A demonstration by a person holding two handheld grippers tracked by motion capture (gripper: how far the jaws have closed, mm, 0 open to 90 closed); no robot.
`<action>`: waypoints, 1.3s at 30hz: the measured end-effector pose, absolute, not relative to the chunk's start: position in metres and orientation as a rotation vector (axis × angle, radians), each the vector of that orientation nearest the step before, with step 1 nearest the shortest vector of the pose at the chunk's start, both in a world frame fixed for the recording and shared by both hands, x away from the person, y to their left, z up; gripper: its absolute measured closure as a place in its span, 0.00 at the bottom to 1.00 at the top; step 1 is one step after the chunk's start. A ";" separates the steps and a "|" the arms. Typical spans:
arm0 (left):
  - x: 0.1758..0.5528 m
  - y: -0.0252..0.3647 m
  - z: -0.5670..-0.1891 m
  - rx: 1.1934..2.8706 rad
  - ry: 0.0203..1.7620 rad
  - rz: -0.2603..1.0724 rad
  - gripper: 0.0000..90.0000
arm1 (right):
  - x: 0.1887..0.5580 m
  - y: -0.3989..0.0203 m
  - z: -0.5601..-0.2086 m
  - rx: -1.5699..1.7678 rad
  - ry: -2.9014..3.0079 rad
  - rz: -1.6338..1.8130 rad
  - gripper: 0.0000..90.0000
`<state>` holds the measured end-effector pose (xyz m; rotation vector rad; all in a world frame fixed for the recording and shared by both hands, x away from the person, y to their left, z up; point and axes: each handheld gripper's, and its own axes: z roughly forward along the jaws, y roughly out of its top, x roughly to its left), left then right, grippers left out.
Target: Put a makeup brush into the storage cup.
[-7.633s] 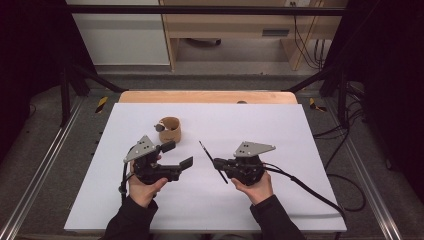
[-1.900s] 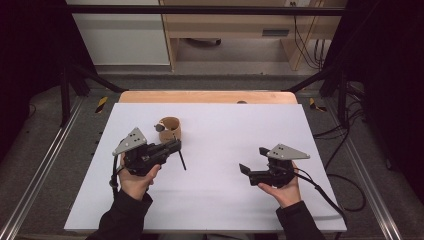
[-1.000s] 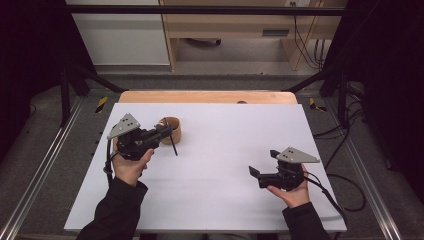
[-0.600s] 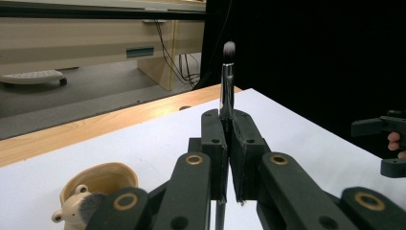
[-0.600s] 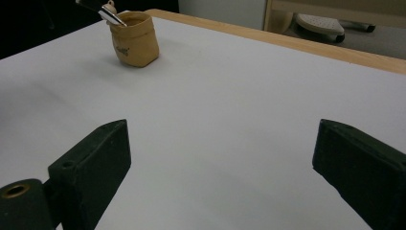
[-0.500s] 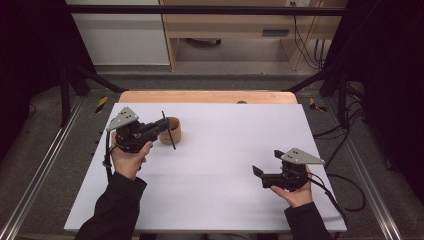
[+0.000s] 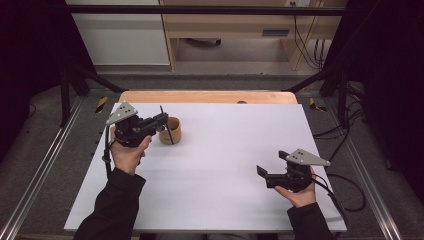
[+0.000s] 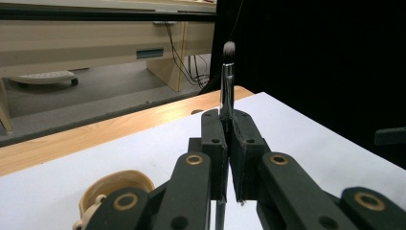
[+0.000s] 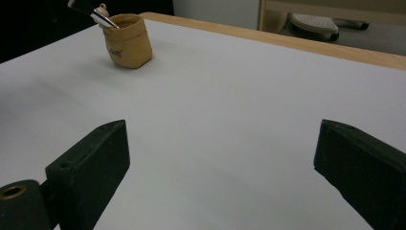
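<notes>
Left gripper [image 7: 162, 120] clamped on makeup brush [image 8: 227, 81] — near upright, bristles up, handle end down over tan pouch [image 7: 170, 130]. Right gripper [image 7: 272, 167] jaws wide apart — holding nothing.

A white table [image 7: 210, 170] with a pale wooden strip [image 7: 207, 96] along its far edge stands on grey floor. Beyond it are a wooden desk [image 7: 225, 25], a white cabinet [image 7: 120, 35] and black cables [image 7: 305, 30]. Metal rails [image 7: 45, 170] flank the table.
</notes>
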<state>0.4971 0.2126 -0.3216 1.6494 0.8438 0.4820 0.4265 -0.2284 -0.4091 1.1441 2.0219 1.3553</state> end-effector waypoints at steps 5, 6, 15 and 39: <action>0.501 0.213 -0.320 1.654 0.845 0.487 0.95 | 0.426 -0.229 -0.410 1.147 2.025 1.348 0.06; 0.503 0.212 -0.319 1.648 0.848 0.488 0.95 | 0.426 -0.229 -0.410 1.141 2.029 1.351 0.06; 0.515 0.210 -0.316 1.653 0.860 0.509 0.95 | 0.425 -0.229 -0.410 1.144 2.027 1.350 0.06; 0.550 0.204 -0.328 1.683 0.925 0.549 0.95 | 0.425 -0.229 -0.410 1.141 2.028 1.353 0.06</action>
